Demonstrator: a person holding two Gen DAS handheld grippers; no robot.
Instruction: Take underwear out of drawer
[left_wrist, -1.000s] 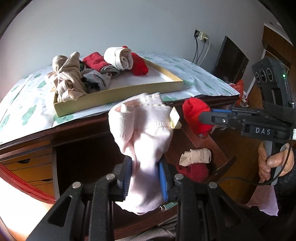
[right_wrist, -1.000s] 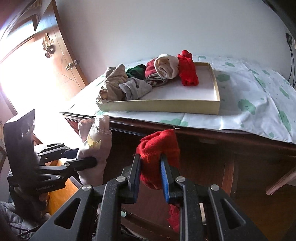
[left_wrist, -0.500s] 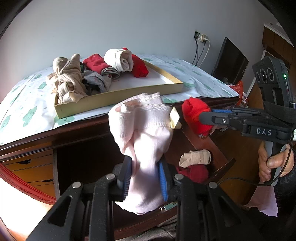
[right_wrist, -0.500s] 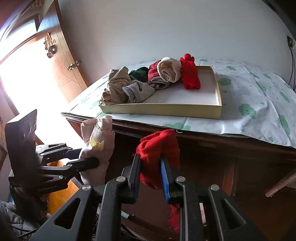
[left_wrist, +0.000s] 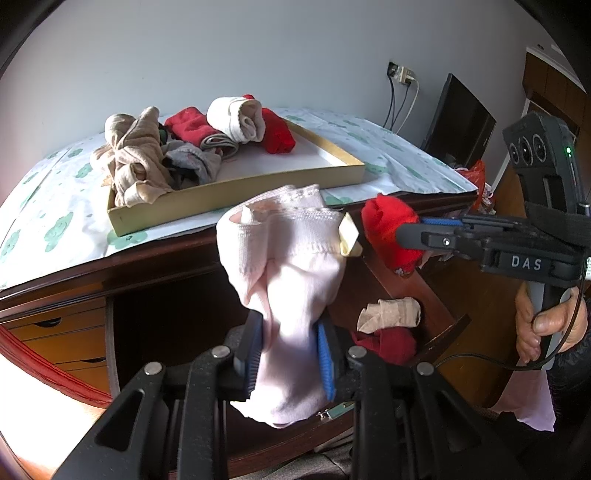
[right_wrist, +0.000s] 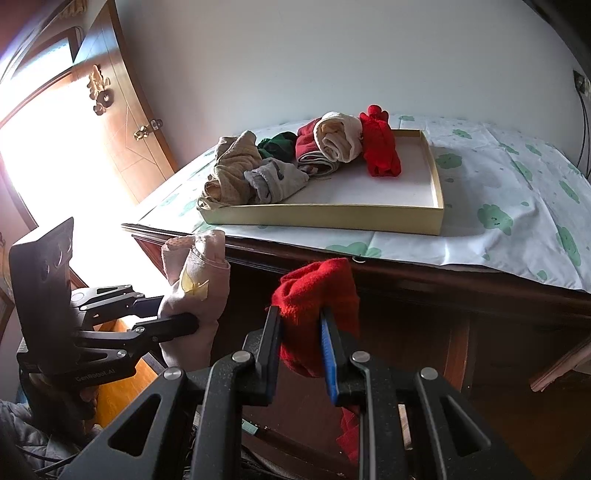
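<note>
Only the left view shows drawer (left_wrist: 439, 306) leftovers; left tongs (left_wrist: 290, 354) clamp pink underwear (left_wrist: 288, 266), right tongs (right_wrist: 301, 338) red underwear (right_wrist: 317, 295).

right gripper (left_wrist: 406, 230): "DAS" | left gripper (right_wrist: 192, 325): perhaps "GenRobot.AI"

A white cloth (right_wrist: 517, 206) printed with green clouds covered the surface, under a shallow gold-edged tray (right_wrist: 437, 184). A dark monitor (left_wrist: 461, 122) leaned against the grey wall beside a socket (left_wrist: 400, 74) with cables, and a wooden door (right_wrist: 122, 122) stood beside bright daylight
</note>
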